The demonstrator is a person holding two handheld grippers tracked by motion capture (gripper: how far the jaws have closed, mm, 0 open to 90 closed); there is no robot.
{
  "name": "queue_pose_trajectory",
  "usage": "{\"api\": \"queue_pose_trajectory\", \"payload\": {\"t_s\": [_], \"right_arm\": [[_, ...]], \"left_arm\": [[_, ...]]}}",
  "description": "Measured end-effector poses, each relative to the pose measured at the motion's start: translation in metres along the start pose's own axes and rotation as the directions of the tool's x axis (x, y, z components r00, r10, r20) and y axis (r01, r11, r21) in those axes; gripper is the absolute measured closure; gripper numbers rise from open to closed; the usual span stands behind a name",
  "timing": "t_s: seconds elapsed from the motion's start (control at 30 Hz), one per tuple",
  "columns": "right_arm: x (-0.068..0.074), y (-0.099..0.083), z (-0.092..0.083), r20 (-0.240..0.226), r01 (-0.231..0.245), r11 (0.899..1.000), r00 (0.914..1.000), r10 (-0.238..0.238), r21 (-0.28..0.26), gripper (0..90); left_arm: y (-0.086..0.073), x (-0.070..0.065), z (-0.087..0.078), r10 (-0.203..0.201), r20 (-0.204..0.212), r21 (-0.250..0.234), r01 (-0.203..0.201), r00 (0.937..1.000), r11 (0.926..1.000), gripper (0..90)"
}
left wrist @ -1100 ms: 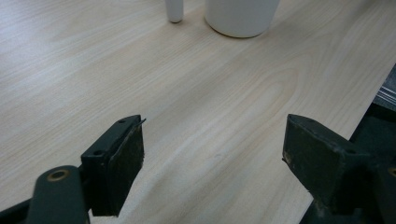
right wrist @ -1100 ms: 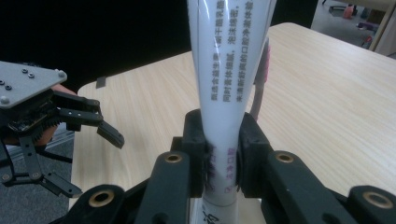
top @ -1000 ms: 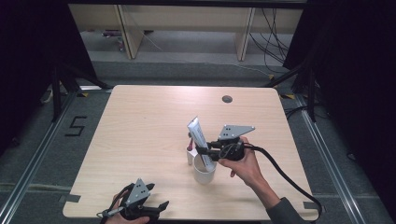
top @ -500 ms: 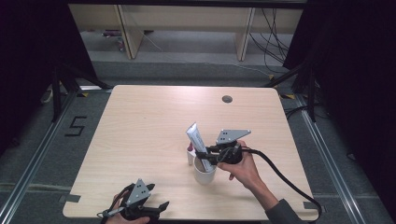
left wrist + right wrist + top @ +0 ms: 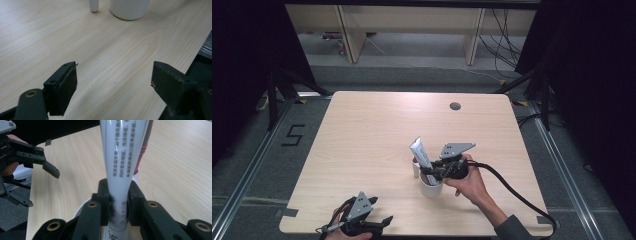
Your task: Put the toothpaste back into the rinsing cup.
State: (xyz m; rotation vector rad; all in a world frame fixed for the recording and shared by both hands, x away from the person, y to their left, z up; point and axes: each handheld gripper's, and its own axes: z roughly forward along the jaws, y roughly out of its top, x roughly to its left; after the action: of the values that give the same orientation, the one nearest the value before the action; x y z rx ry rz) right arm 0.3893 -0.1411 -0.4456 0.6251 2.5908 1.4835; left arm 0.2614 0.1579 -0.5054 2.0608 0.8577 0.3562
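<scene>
White plastic fills the nearest ground of the right gripper view: the toothpaste tube (image 5: 124, 165) is pinched low on its body between the black jaws of the right hand-held gripper (image 5: 119, 207), which stand clamped on it. The tube's long axis runs up and away from the jaws, tilting slightly; in the high view it leans up and to the left from the gripper, its flat crimped end highest. Directly beneath the grip sits the white cup (image 5: 431, 188), and the tube's lower end is at or just inside the cup's mouth, with a pink-handled toothbrush (image 5: 144, 147) close behind it. The coming move turns on that vertical line: tube above, cup below, so the way in is straight down along the tube's own length. A small white cap-like piece (image 5: 416, 168) stands on the bench (image 5: 362, 135) just beside the cup.

Farther off, at the bench's near left edge, the left hand-held gripper (image 5: 362, 223) rests with its jaws wide apart and nothing between them; the right hand is plainly the nearer one to the work.

Compared with a second ago, the tube and right gripper sit somewhat lower and nearer the cup, the tube leaning a little more. The left gripper has not shifted.
</scene>
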Motion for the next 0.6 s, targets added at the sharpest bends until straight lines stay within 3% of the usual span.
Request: {"api": "queue_pose_trajectory", "payload": {"t_s": [0.07, 0.1, 0.17, 0.23, 0.27, 0.6], "right_arm": [[-0.0011, -0.0001, -0.0003, 0.007, 0.02, 1.0, 0.9998, -0.02, 0.005, 76.3], [0.0005, -0.0007, -0.0007, 0.004, -0.007, 1.0, 1.0, 0.007, 0.019, 76.3], [0.0006, -0.0025, 0.0001, 0.01, 0.0, 1.0, 0.9999, 0.0, 0.021, 76.2], [-0.0008, -0.0043, -0.0004, 0.013, 0.008, 1.0, 0.9999, -0.008, 0.027, 76.0], [-0.0001, -0.0053, -0.0006, 0.012, -0.014, 0.999, 0.9998, 0.013, 0.033, 75.9], [-0.0018, -0.0091, -0.0037, 0.015, -0.015, 0.999, 0.9998, 0.015, 0.029, 75.1]], "left_arm": [[-0.0003, 0.0005, -0.0005, 0.014, -0.001, 0.006, -0.014, 0.9999, 0.9999, 20.5], [-0.0001, 0.0012, -0.0014, 0.025, -0.007, 0.02, -0.025, 0.9997, 0.9995, 20.5], [-0.0001, -0.0006, 0.0005, -0.006, 0.002, -0.006, 0.006, 1.0, 1.0, 20.5], [0.0, 0.0005, -0.0009, 0.015, 0.001, 0.015, -0.015, 0.9999, 0.9998, 20.5], [-0.0002, 0.0, -0.0008, 0.013, 0.002, 0.012, -0.013, 0.9999, 0.9998, 20.5], [-0.0004, 0.0005, -0.0003, 0.021, -0.002, 0.014, -0.021, 0.9998, 0.9997, 20.5]]}}
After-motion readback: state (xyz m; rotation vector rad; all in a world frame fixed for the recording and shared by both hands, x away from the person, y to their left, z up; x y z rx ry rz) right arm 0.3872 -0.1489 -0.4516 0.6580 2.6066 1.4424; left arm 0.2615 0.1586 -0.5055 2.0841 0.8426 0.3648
